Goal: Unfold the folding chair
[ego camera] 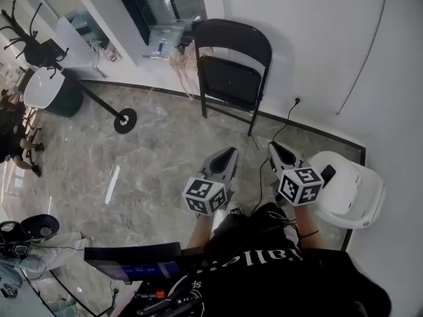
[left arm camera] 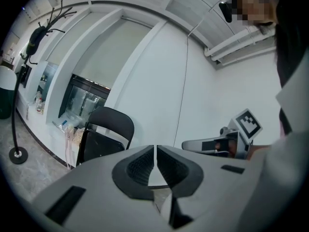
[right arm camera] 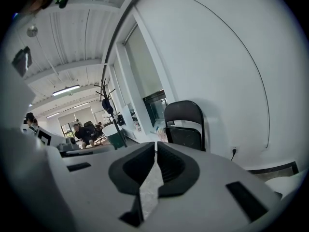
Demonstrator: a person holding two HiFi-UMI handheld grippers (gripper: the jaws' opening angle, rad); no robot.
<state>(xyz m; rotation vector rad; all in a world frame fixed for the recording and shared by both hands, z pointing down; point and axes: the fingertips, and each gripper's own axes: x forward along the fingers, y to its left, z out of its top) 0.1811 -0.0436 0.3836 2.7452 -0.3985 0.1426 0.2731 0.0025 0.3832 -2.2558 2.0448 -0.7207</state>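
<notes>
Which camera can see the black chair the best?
The head view: it shows the whole folding chair, from backrest down to its legs on the floor. The left gripper view and the right gripper view each catch only its backrest and seat; the legs are hidden behind the left gripper and right gripper.

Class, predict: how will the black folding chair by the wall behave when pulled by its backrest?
The folding chair looks like a rigid metal frame, so probably stiff, not floppy. Standing folded and narrow by the wall, it may tip or slide on the glossy floor.
</notes>
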